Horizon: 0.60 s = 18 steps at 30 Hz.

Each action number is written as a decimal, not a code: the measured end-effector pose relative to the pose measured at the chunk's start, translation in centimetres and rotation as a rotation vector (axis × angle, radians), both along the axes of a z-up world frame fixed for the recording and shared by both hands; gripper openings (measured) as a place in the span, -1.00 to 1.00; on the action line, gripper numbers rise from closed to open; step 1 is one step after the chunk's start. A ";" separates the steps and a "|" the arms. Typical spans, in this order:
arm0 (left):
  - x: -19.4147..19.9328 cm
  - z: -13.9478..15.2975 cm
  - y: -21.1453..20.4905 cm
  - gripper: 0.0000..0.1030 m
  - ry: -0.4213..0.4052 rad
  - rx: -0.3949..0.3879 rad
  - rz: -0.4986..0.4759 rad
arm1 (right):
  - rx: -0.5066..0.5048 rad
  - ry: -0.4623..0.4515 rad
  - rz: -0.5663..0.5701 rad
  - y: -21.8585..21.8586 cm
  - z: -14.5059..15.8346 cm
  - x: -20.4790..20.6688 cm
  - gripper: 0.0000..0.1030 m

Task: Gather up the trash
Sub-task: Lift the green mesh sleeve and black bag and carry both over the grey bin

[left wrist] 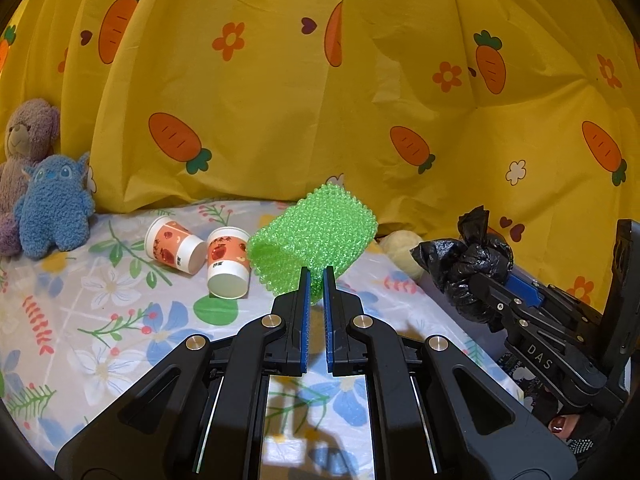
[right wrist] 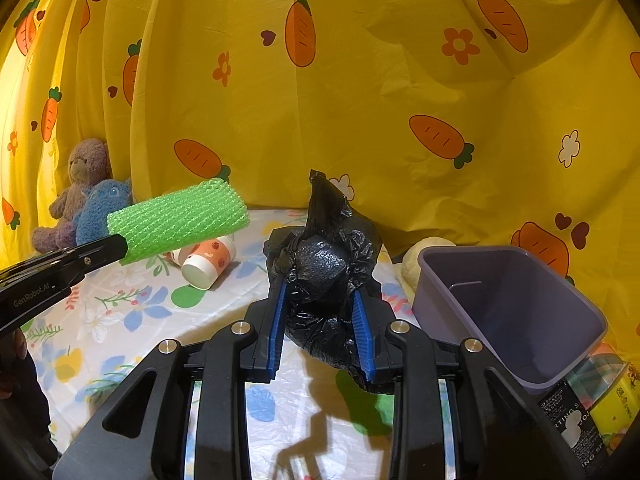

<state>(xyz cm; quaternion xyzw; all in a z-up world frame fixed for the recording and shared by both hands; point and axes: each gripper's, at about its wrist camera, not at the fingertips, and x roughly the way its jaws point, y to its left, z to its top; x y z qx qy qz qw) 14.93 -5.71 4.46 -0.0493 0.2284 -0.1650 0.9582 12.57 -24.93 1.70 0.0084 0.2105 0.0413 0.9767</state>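
1. Yellow fabric backdrop printed with orange carrots and flowers [right wrist: 360, 120]. It hangs in folds behind everything and closes off the far edge of the work surface.

2. Table under a white floral plastic cloth [left wrist: 100, 320]. It carries the remaining litter; its near edge is cut off by my gripper bodies in both views.

3. Grey-purple rectangular plastic bin [right wrist: 520, 320]. It stands at my right, open mouth up and tilted toward the right camera, likely the collecting point. A small flat piece shows inside; I cannot identify it. Printed packaging beneath its near corner is partly hidden.

4. Green foam-mesh sleeve, tubular [left wrist: 316, 240]. My left gripper [left wrist: 316, 280] is nearly closed, its blue pads pinching the sleeve's lower edge and holding it clear of the table, presumably for carrying to the bin.

5. Crumpled black plastic bag, knotted into a bundle [right wrist: 324, 280]. My right gripper [right wrist: 320, 300] is partly closed, clamping it from both sides, lifted above the cloth just left of the bin. What the bag contains is not visible.

6. Purple plush bear [left wrist: 24, 140] and blue plush creature [left wrist: 56, 208], far left against the backdrop; I judge them not trash.

7. Two paper cups with red apple print [left wrist: 200, 256], lying tipped, touching, uncollected.

8. Pale rounded object [left wrist: 402, 246] behind the bin, half hidden; identity unclear.
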 end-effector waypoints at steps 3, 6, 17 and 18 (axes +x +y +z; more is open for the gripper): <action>0.3 0.3 -1.1 -0.90 -0.006 0.000 -0.016 | 0.004 -0.002 -0.012 -0.6 0.1 0.0 -0.40; 0.7 0.4 -2.4 -0.90 -0.006 0.002 -0.038 | 0.003 -0.005 -0.024 -1.3 0.1 0.1 -0.40; 1.6 1.0 -7.4 -0.90 -0.027 0.030 -0.136 | 0.013 -0.007 -0.099 -4.6 0.2 0.1 -0.40; 1.6 1.0 -7.8 -0.90 -0.028 0.029 -0.144 | 0.017 -0.007 -0.109 -5.1 0.2 0.1 -0.40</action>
